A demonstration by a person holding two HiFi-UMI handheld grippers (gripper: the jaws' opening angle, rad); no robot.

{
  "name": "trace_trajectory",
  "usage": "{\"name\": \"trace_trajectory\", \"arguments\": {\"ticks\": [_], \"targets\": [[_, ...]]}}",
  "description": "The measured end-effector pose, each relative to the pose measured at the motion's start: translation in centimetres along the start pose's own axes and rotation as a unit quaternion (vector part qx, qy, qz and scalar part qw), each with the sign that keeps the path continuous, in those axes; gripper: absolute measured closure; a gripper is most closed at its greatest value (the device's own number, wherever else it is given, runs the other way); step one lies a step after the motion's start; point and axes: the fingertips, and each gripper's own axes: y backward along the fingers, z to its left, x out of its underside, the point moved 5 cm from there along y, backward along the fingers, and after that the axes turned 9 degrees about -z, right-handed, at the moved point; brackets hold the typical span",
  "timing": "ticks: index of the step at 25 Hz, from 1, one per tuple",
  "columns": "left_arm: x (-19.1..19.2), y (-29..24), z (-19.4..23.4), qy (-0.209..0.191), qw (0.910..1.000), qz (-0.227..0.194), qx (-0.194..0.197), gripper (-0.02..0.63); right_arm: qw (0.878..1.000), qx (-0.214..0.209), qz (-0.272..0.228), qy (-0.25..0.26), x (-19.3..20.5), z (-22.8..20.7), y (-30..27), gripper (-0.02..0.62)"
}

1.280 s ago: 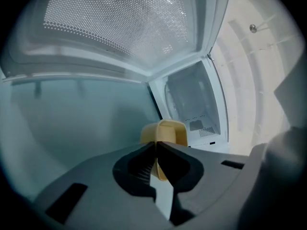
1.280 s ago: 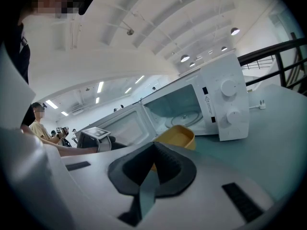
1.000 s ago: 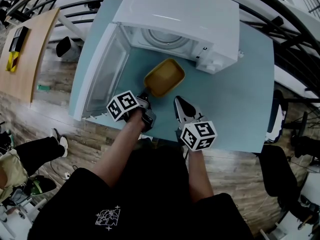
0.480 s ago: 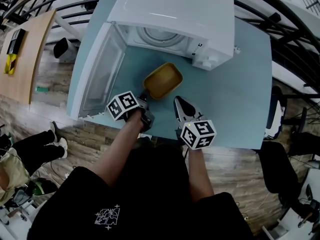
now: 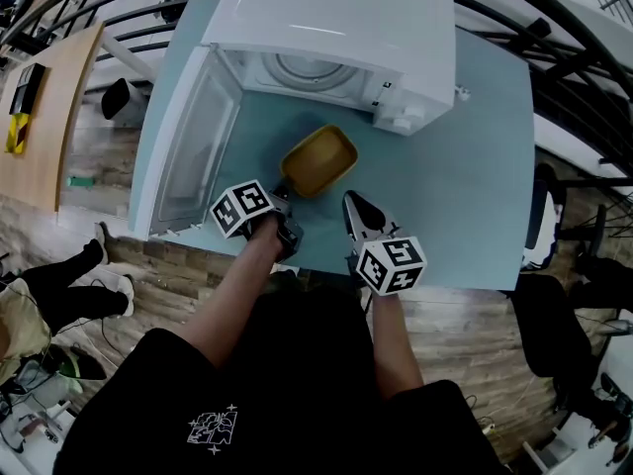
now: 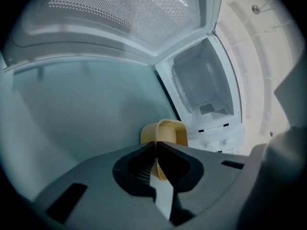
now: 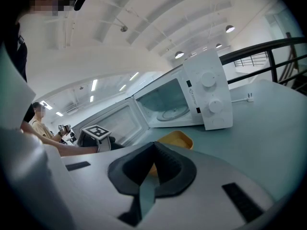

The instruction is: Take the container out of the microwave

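Observation:
The yellow container (image 5: 318, 160) sits outside the white microwave (image 5: 336, 18), over the teal table (image 5: 465, 186) in front of the open cavity. I cannot tell whether it rests on the table or hangs just above it. My left gripper (image 5: 284, 188) is shut on its near left rim. In the left gripper view the jaws pinch the container (image 6: 167, 132) wall, with the empty cavity (image 6: 204, 87) beyond. My right gripper (image 5: 350, 202) is shut on nothing, a little to the right of the container and nearer to me. The right gripper view shows the container (image 7: 177, 139) just past its jaws.
The microwave door (image 5: 193, 146) swings wide open to the left, reaching the table's left edge. The table's front edge lies close under both grippers. A person's legs (image 5: 59, 275) show on the wooden floor at left; black railings cross the back and right.
The left gripper and the container have sunk slightly towards the table. The right gripper has shifted a little. Both jaws stay as they were.

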Motion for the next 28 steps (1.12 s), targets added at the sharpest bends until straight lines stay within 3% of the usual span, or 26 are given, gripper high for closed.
{"name": "trace_trajectory", "arguments": {"ticks": [16,22,28], "targets": [[0.4,-0.4,-0.1,-0.001,0.9999,0.012,0.006,0.577,1.0,0.01,-0.006,-0.004,-0.4,-0.3,0.6,0.59],[-0.1,0.1,-0.2,-0.014,0.9999,0.004,0.007,0.526,1.0,0.012,-0.009,0.0,-0.6,0.0,0.9,0.591],[-0.8,1.7,-0.3,-0.031,0.9995,0.001,0.01,0.523,1.0,0.017,-0.022,0.005,-1.1,0.9,1.4,0.591]]}}
